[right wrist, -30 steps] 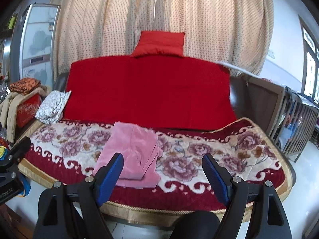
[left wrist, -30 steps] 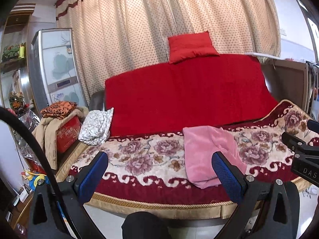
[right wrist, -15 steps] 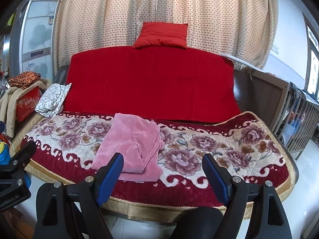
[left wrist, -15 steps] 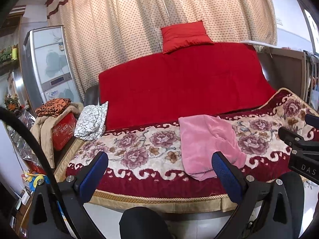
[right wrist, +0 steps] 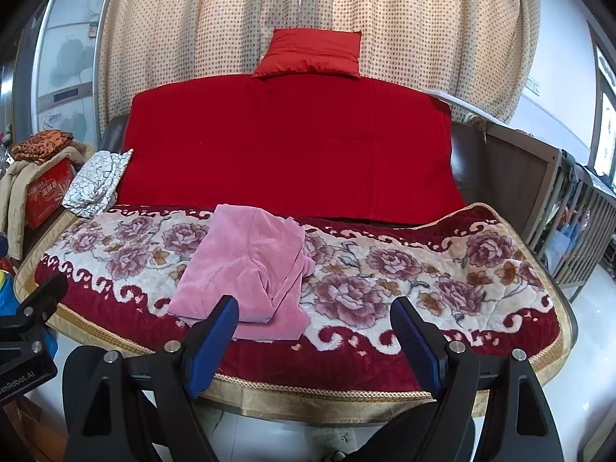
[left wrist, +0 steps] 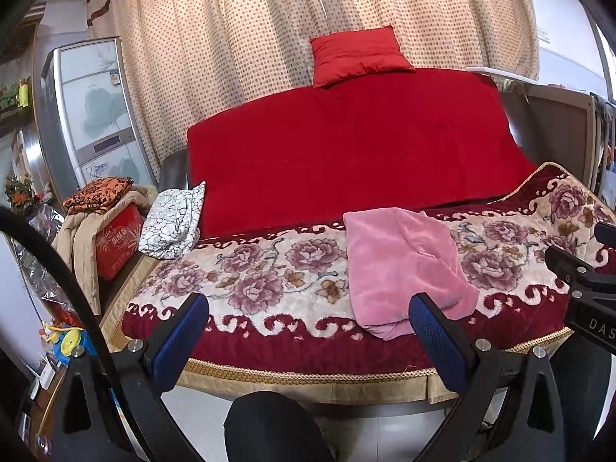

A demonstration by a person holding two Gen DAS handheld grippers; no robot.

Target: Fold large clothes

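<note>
- In your left wrist view, your left tongs (left wrist: pixel 308 327) were spread wide with nothing between the blue pads, held short of the sofa's front edge.
- The pink garment (left wrist: pixel 400 265) lay bunched on the floral blanket (left wrist: pixel 269 273) of the sofa seat, right of centre, its lower end reaching the dark red border near the front edge.
- The right pad of those tongs overlapped the garment's lower corner in the picture, but you could not tell any contact there.
- Part of your right tongs (left wrist: pixel 585 281) showed at the right edge.
- A red cover (left wrist: pixel 346 154) draped the sofa back, with a red cushion (left wrist: pixel 358 56) on top of it and a white patterned cloth (left wrist: pixel 173 221) at the left end.
- In your right wrist view, your right tongs (right wrist: pixel 313 331) also stood spread and empty, in front of the sofa.
- The pink garment (right wrist: pixel 246 265) lay left of centre on the blanket (right wrist: pixel 385 269), loosely doubled with uneven layers, and the left pad overlapped its near edge in the picture.
- The red cushion (right wrist: pixel 310 54) sat against the dotted curtain (right wrist: pixel 423 19).
</note>
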